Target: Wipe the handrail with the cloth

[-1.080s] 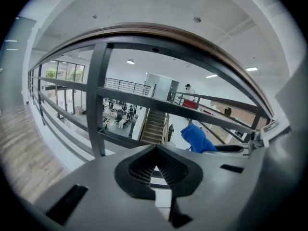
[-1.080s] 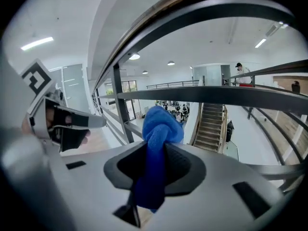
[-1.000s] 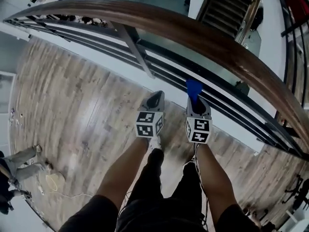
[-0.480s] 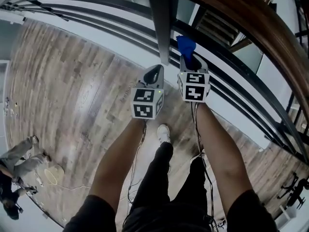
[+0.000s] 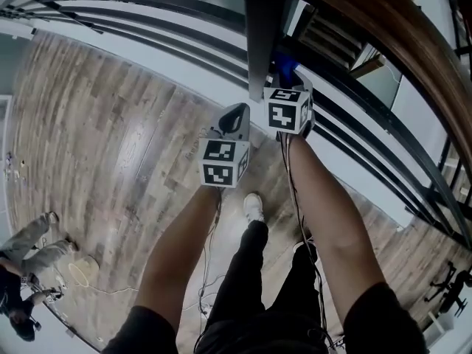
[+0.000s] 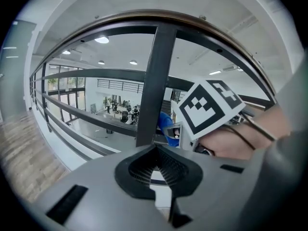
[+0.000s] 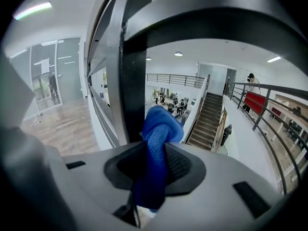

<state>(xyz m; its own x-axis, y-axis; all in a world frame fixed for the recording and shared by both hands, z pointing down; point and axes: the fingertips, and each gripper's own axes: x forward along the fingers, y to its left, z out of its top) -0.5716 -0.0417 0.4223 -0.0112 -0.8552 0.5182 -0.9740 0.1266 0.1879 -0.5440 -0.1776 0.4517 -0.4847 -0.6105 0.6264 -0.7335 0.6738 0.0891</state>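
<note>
A brown wooden handrail [image 5: 413, 46] curves over dark metal bars at the top right of the head view. My right gripper [image 5: 286, 76] is shut on a blue cloth [image 7: 159, 143], whose tip [image 5: 282, 66] pokes out close beside the dark upright post [image 5: 262, 32], just below the rail. From the right gripper view the post [image 7: 134, 90] rises right behind the cloth. My left gripper [image 5: 234, 120] hangs lower and to the left, shut with nothing between its jaws. The left gripper view shows the post [image 6: 154, 85], the rail [image 6: 144, 18] above and the right gripper's marker cube [image 6: 209, 107].
Below me lies a wood-plank floor [image 5: 110, 146]. Horizontal dark bars [image 5: 147, 6] run along the railing. A staircase [image 7: 207, 121] and a lower hall with people are visible beyond it. A person [image 5: 22, 286] stands at the lower left of the head view.
The right gripper with the cloth has risen toward the post under the rail. The left gripper has stayed lower. My view has shifted closer to the railing.
</note>
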